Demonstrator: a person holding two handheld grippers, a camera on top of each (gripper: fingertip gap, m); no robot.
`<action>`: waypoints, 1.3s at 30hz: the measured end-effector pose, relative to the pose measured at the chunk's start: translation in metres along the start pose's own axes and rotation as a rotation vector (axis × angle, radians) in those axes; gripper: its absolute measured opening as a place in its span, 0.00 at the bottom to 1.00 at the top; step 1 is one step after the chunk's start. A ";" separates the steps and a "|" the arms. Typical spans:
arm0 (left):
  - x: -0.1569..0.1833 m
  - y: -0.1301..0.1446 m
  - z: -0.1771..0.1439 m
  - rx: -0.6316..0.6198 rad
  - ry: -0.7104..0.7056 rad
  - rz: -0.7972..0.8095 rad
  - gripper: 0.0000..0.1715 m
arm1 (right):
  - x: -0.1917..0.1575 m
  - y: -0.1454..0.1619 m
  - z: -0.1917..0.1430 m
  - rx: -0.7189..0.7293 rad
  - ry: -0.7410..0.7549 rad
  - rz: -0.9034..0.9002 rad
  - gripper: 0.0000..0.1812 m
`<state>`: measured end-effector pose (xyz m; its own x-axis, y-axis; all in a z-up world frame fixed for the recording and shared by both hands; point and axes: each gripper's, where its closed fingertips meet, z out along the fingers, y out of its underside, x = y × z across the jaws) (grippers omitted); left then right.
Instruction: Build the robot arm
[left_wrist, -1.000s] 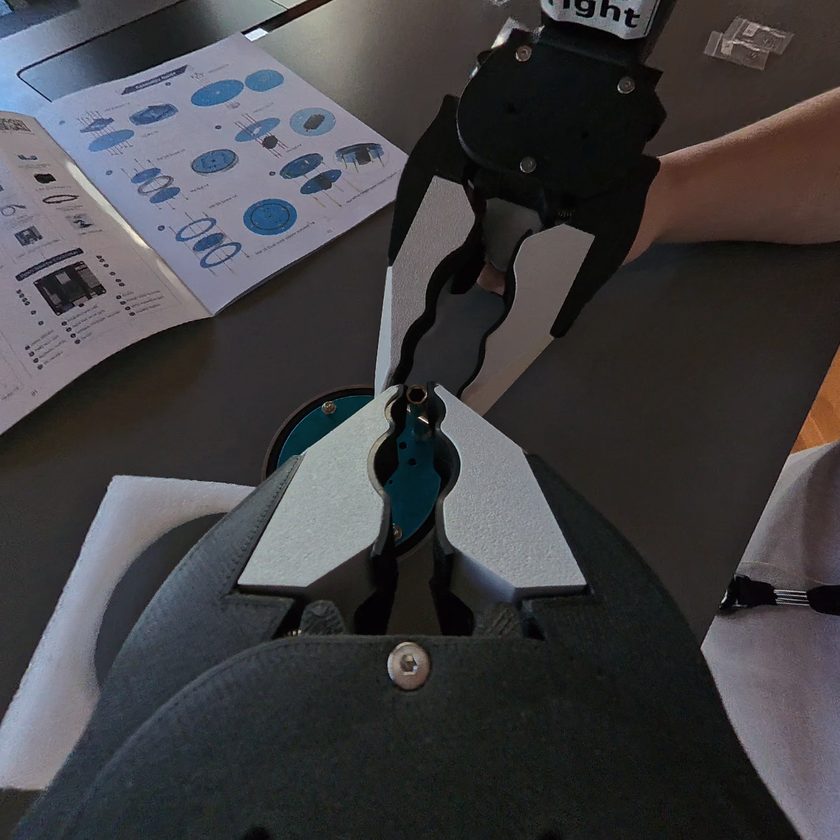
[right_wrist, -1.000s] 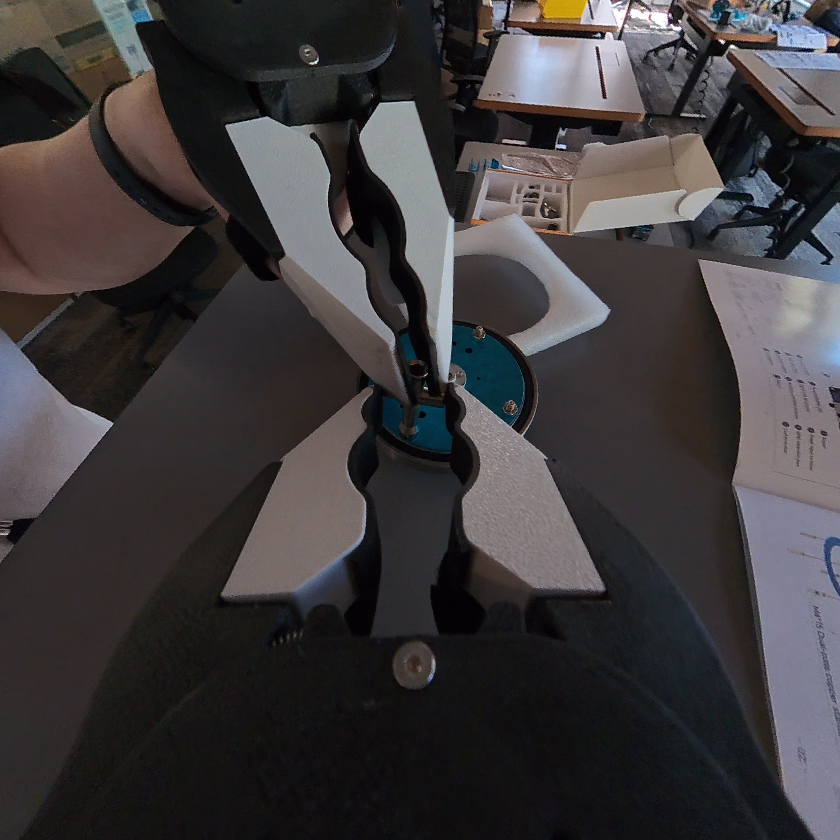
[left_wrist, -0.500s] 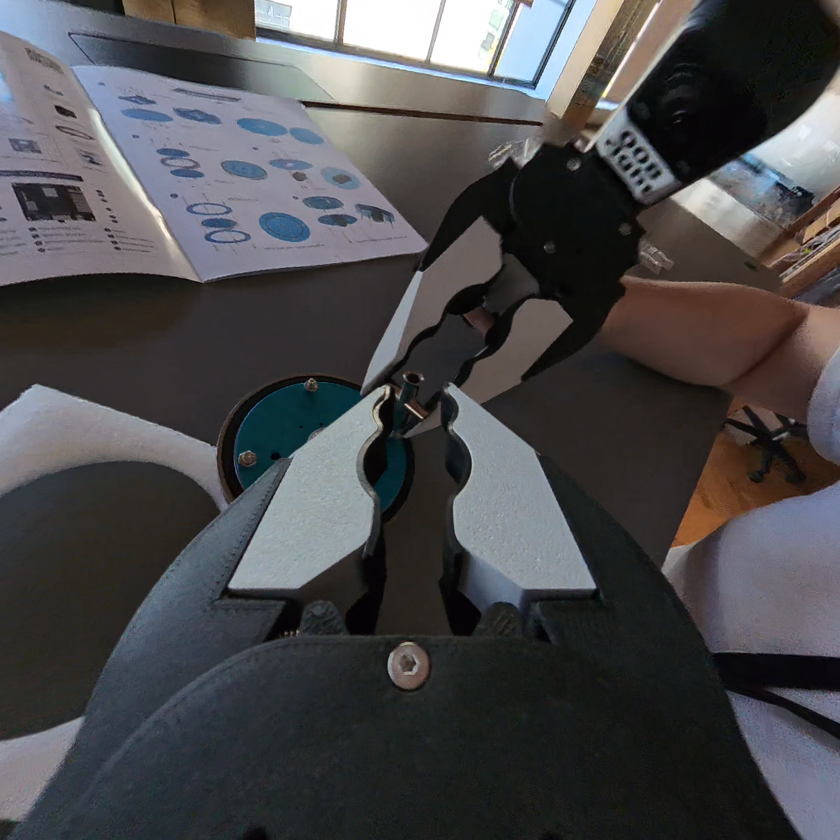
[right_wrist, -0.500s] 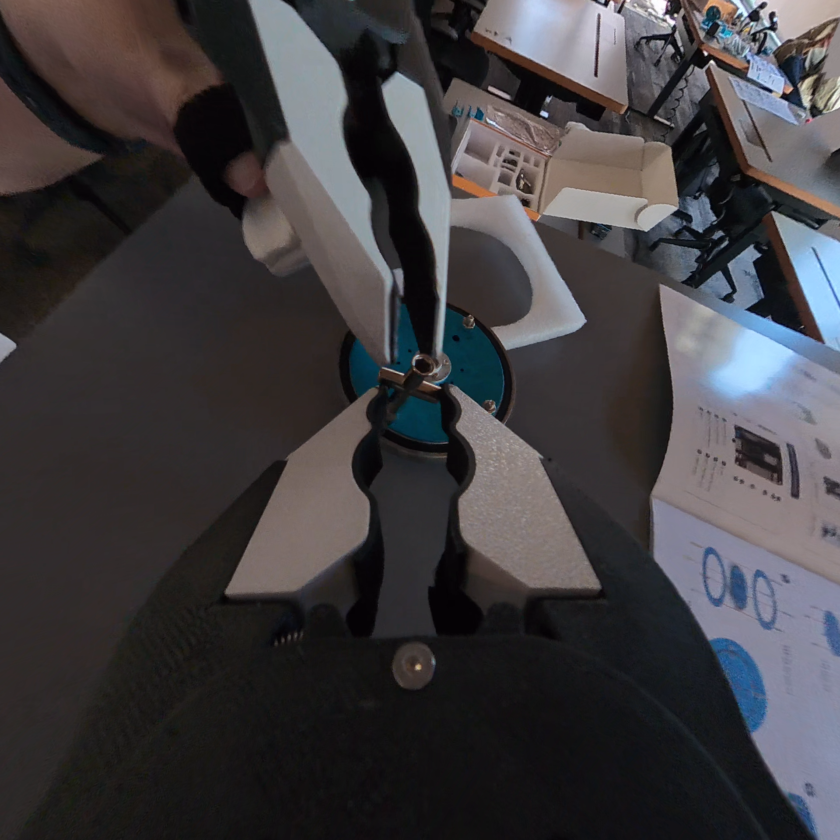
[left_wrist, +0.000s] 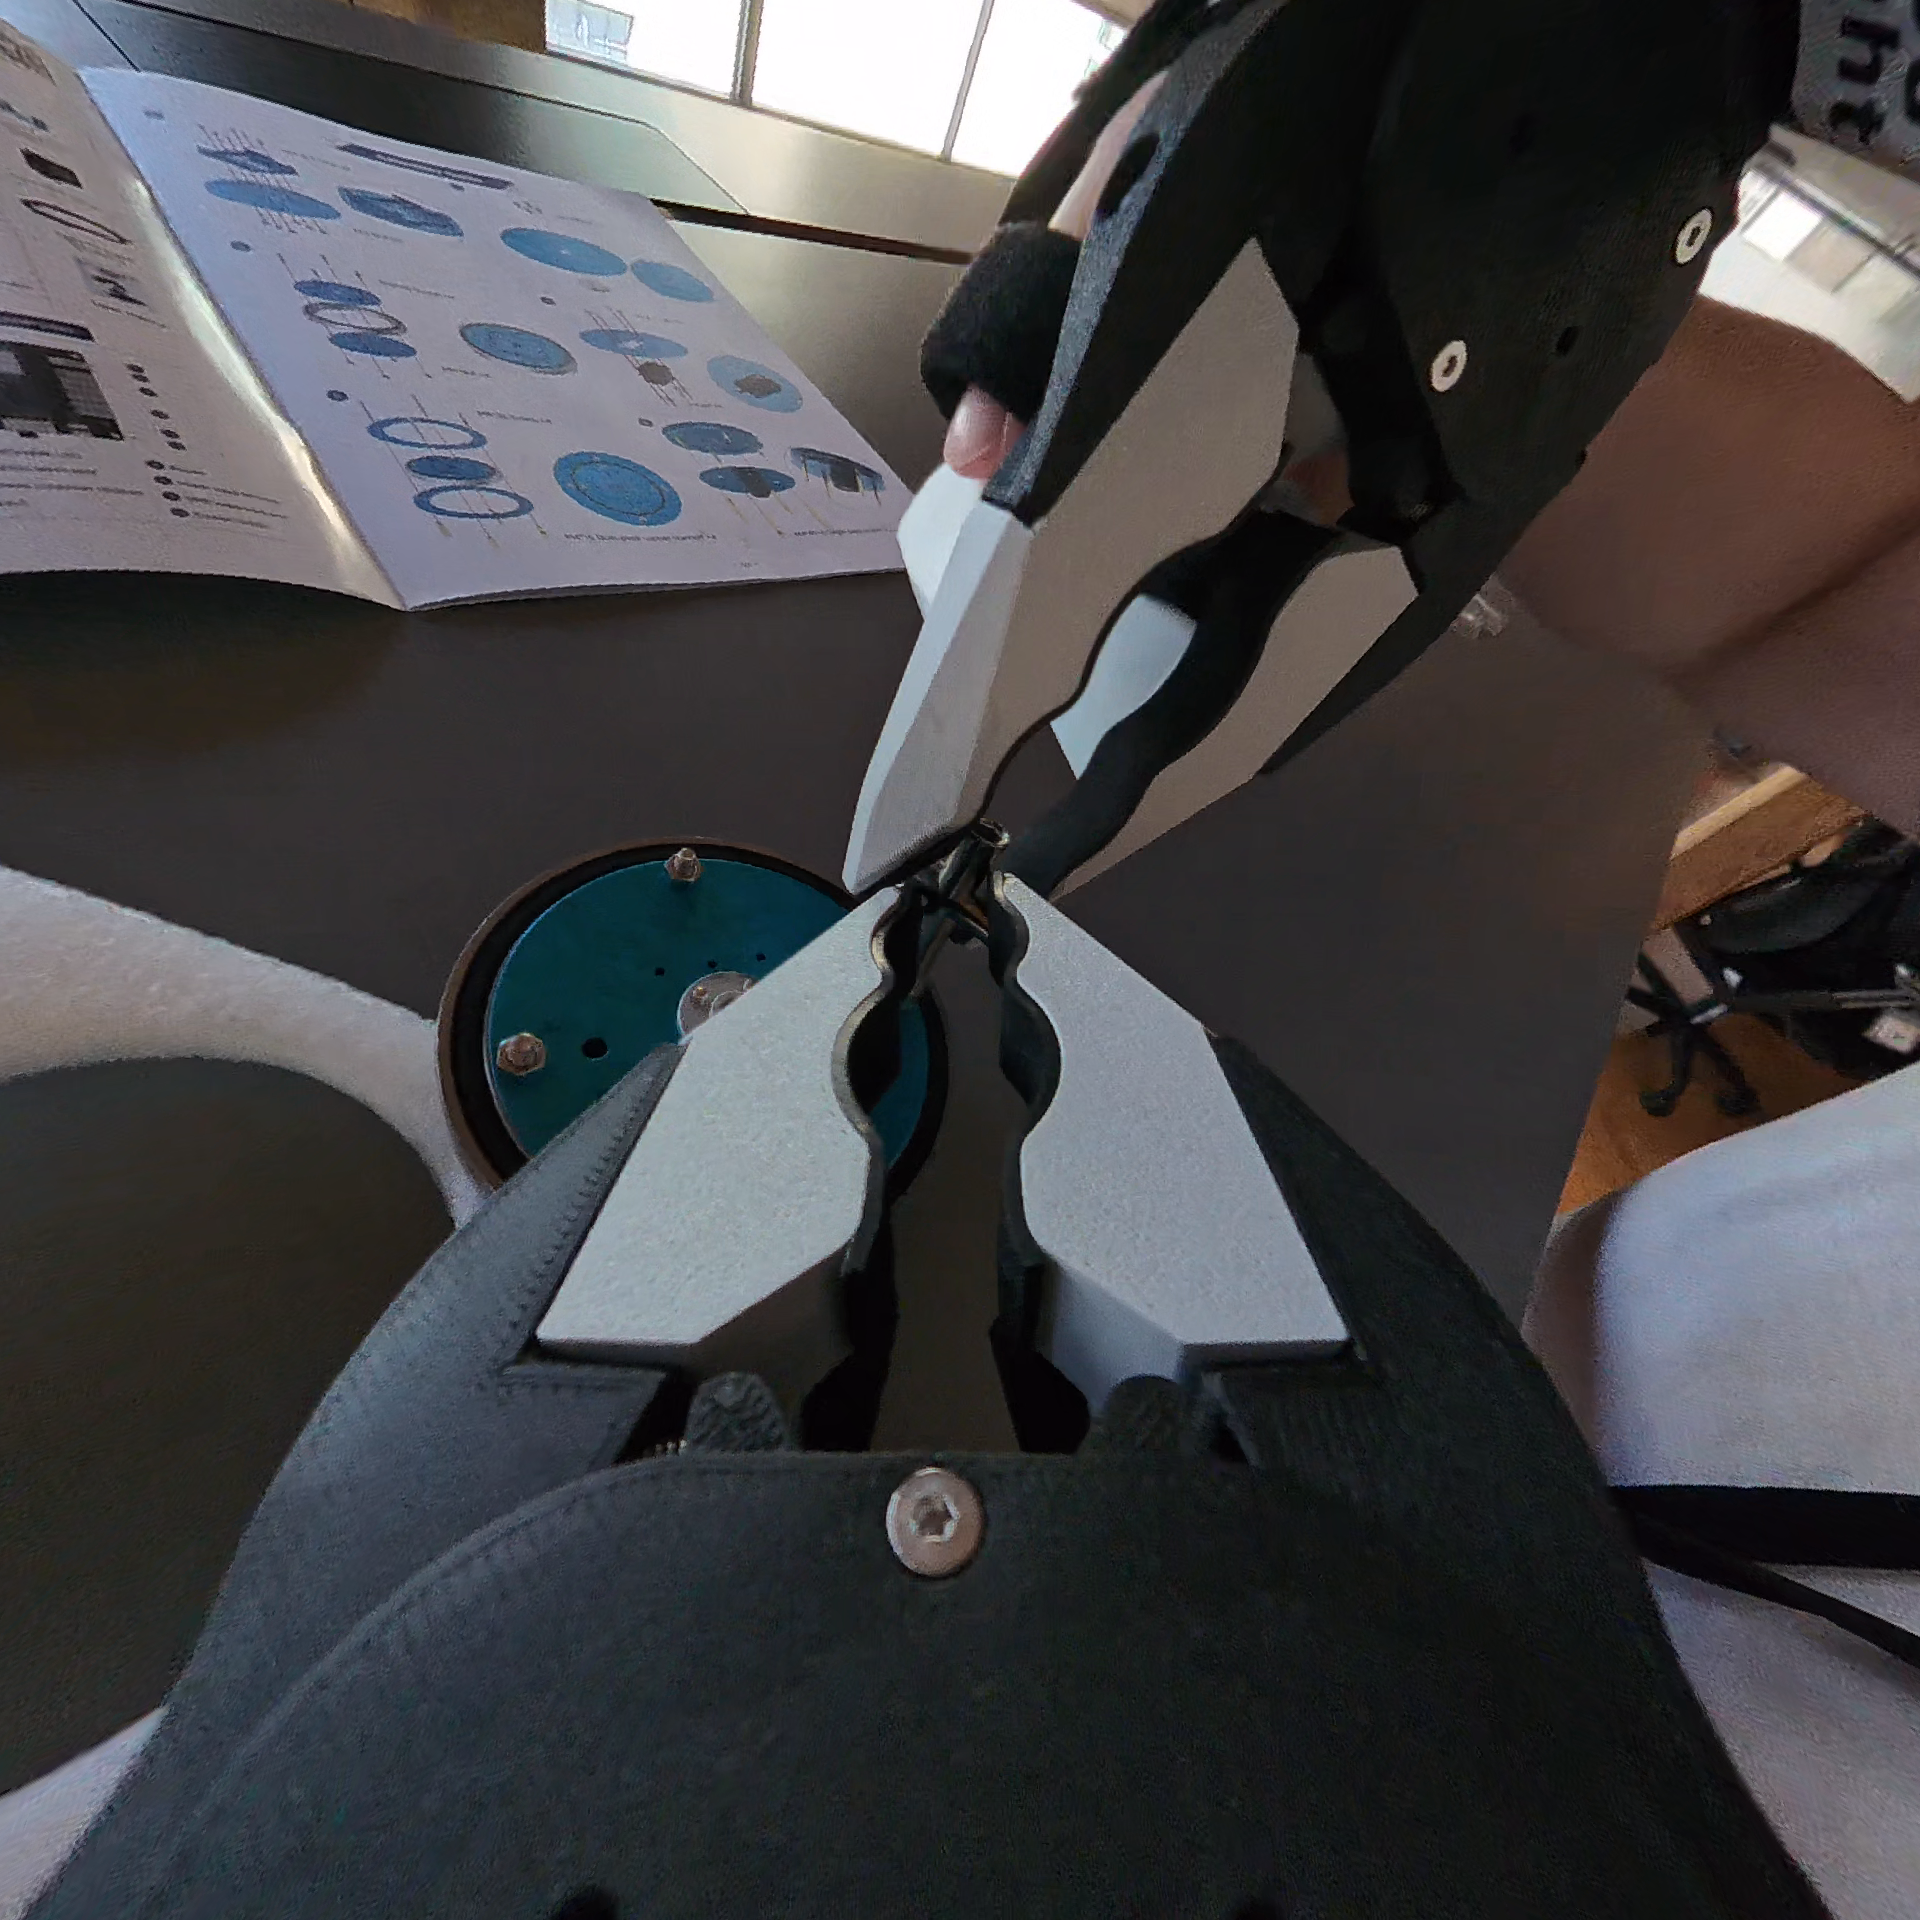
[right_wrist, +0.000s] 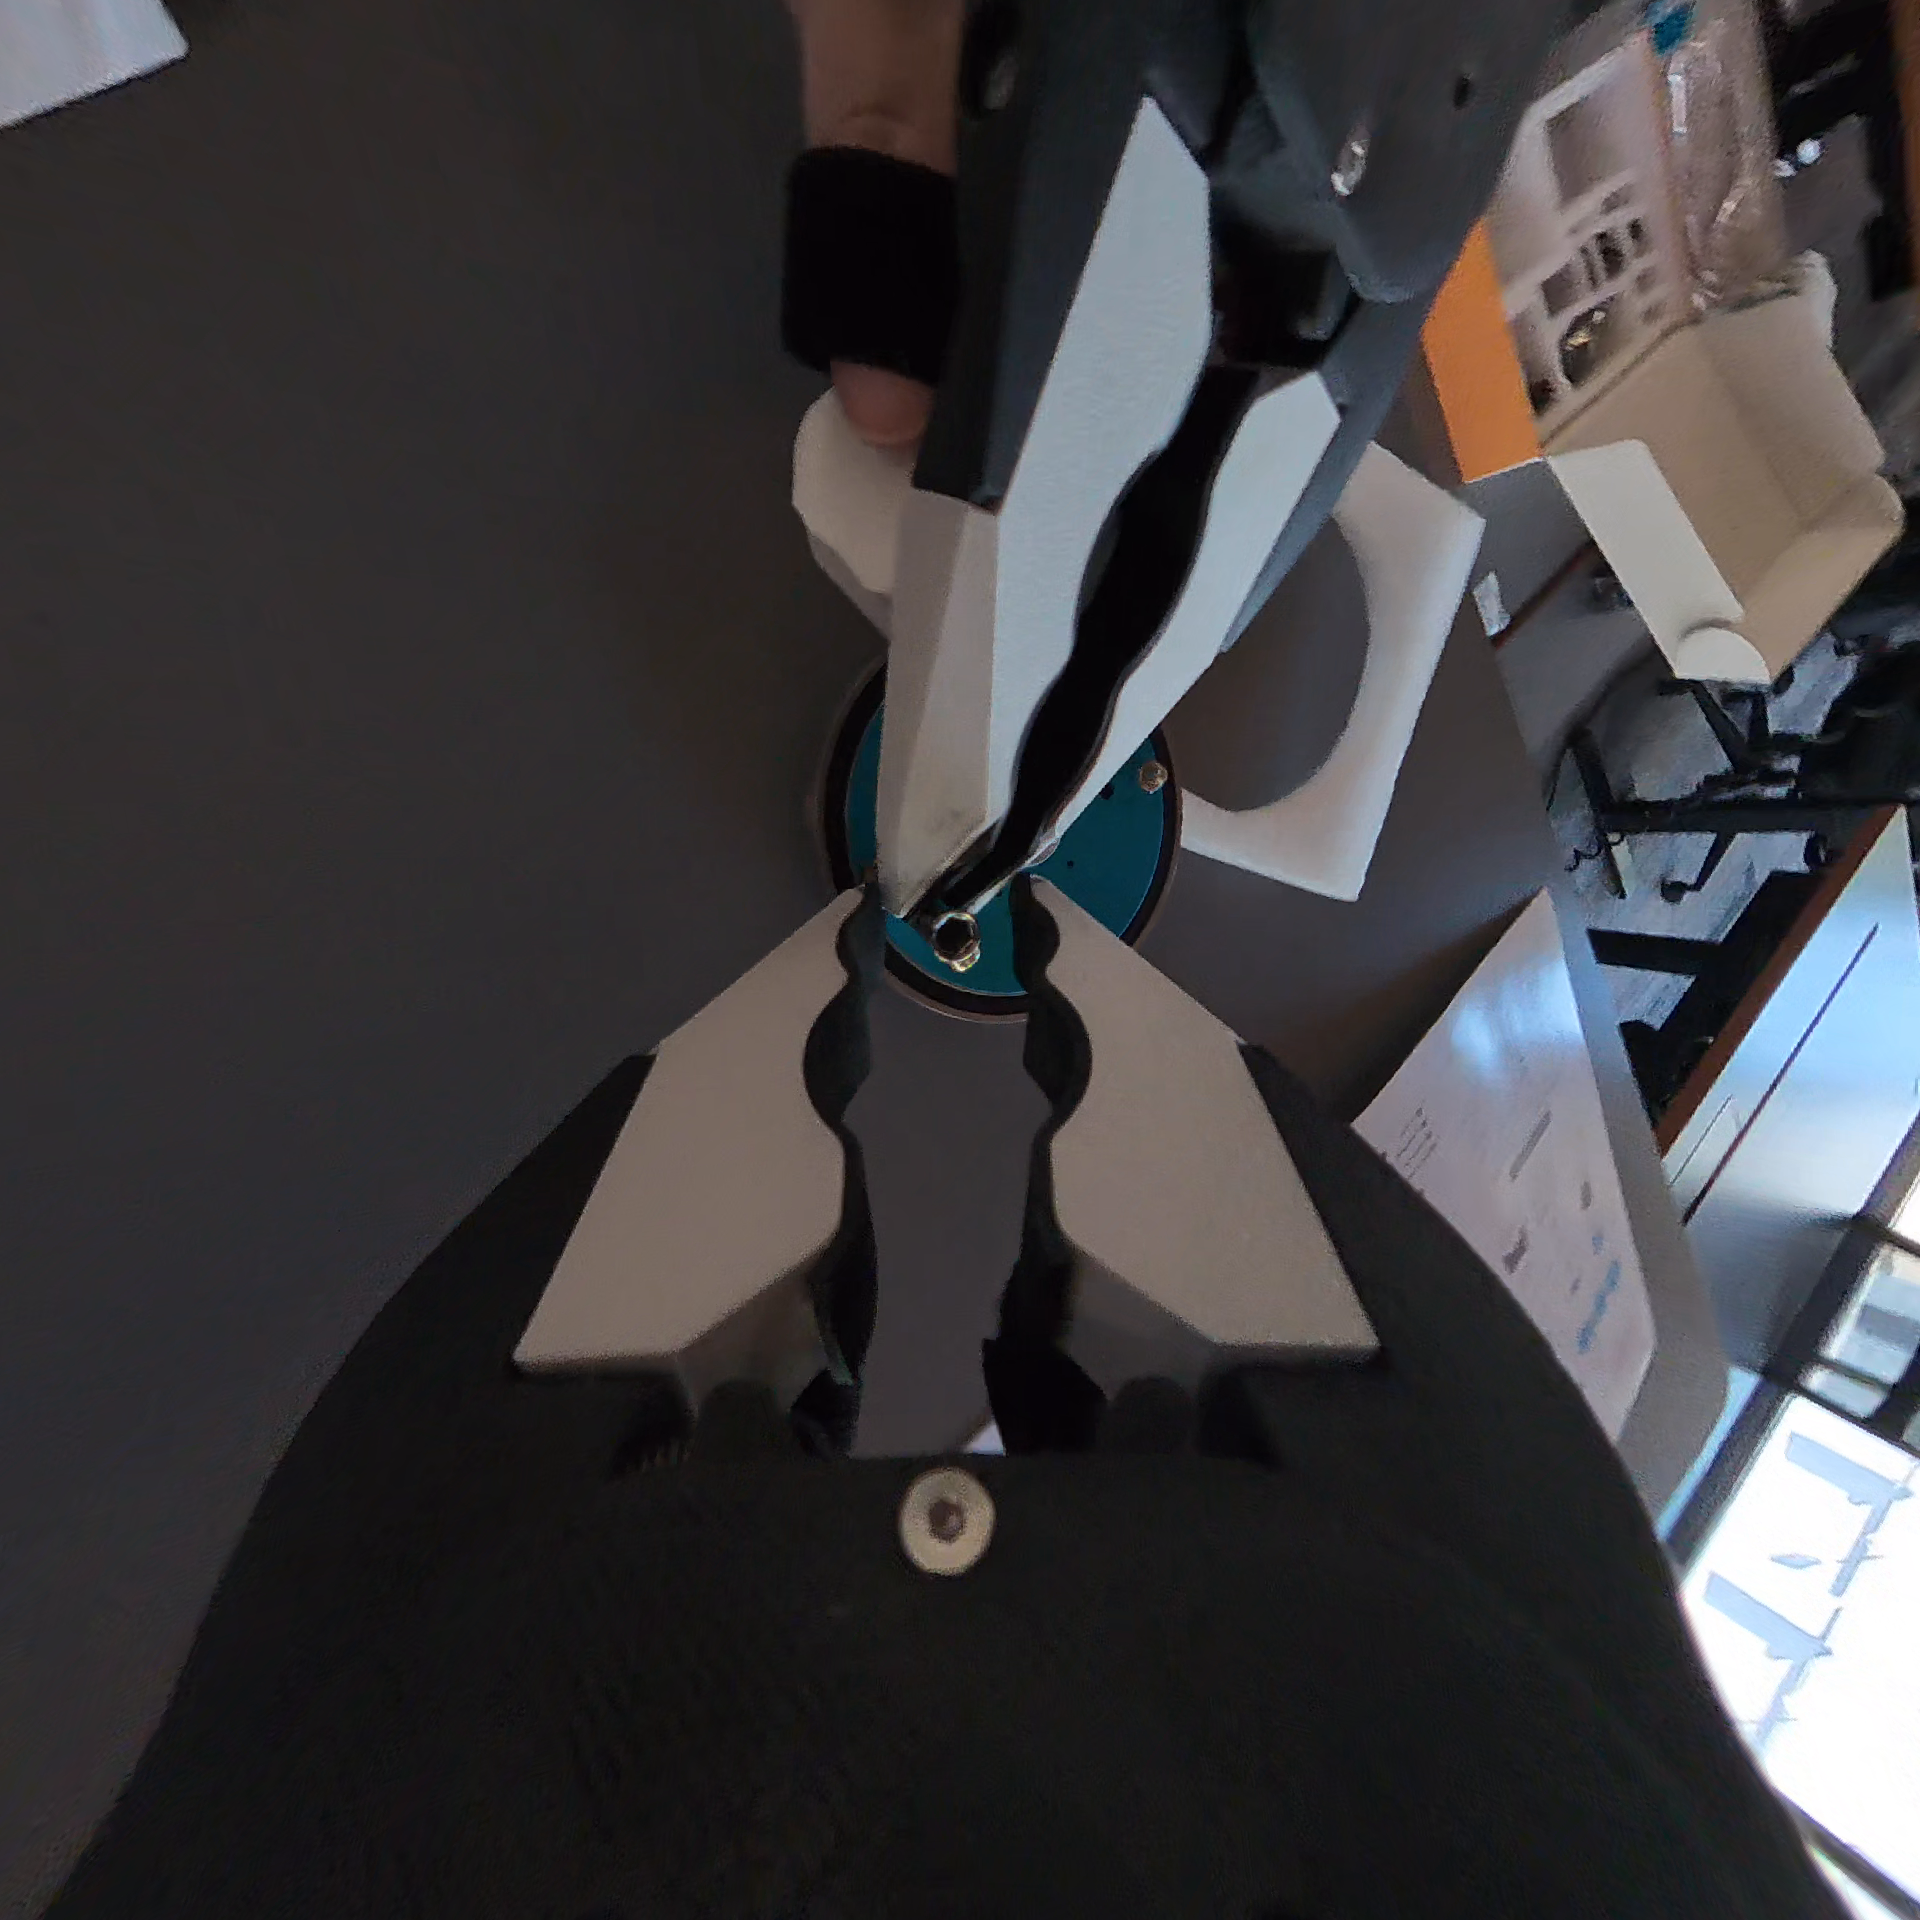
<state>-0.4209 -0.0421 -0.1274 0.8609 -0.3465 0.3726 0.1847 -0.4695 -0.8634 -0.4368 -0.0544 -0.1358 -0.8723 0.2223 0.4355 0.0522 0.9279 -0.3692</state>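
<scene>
A small socket-head screw (left_wrist: 982, 834) sits where the two grippers meet tip to tip, a little above a round blue disc (left_wrist: 623, 966) with bolts that lies on the dark table (left_wrist: 520, 727). My left gripper (left_wrist: 948, 891) is shut on the screw's shaft. In the right wrist view it (right_wrist: 935, 899) comes down from above, pinching the screw (right_wrist: 956, 940), whose head faces the camera. My right gripper (right_wrist: 951, 906) has its jaws a little apart on either side of the screw head, with the blue disc (right_wrist: 1112, 842) showing in the gaps. In the left wrist view it (left_wrist: 966, 847) reaches in from the upper right.
A white foam frame (left_wrist: 156, 987) with a round cut-out lies against the disc. An open instruction booklet (left_wrist: 468, 343) lies at the back left. A person's forearm (left_wrist: 1714, 499) is at the right. An open white box (right_wrist: 1745, 540) and other desks stand beyond the table edge. Both grippers' tips are close together, under 4 cm apart. The round blue disc (left_wrist: 623, 966) sits 4 centimeters or so from the ends of my right fingers. Look for it in the right wrist view (right_wrist: 1096, 867) too.
The right gripper has rolled strongly, so its view is now tilted. Both grippers stayed tip to tip at the screw. The left gripper has tilted lower and shifted right of the disc.
</scene>
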 end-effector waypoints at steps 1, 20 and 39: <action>-0.001 0.000 -0.002 0.008 0.005 -0.014 0.06 | 0.001 -0.001 0.001 -0.018 -0.016 -0.030 0.12; -0.009 0.007 -0.073 0.184 -0.105 -0.032 0.10 | -0.004 0.011 0.007 -0.305 -0.237 -0.363 0.05; -0.005 0.029 -0.061 0.051 -0.439 0.264 0.20 | -0.006 0.012 0.009 -0.320 -0.289 -0.343 0.06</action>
<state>-0.4492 -0.1039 -0.1339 0.9972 -0.0692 -0.0289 -0.0525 -0.3683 -0.9282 -0.4354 -0.0477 -0.1501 -0.9609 -0.1578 0.2273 -0.1523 0.9874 0.0418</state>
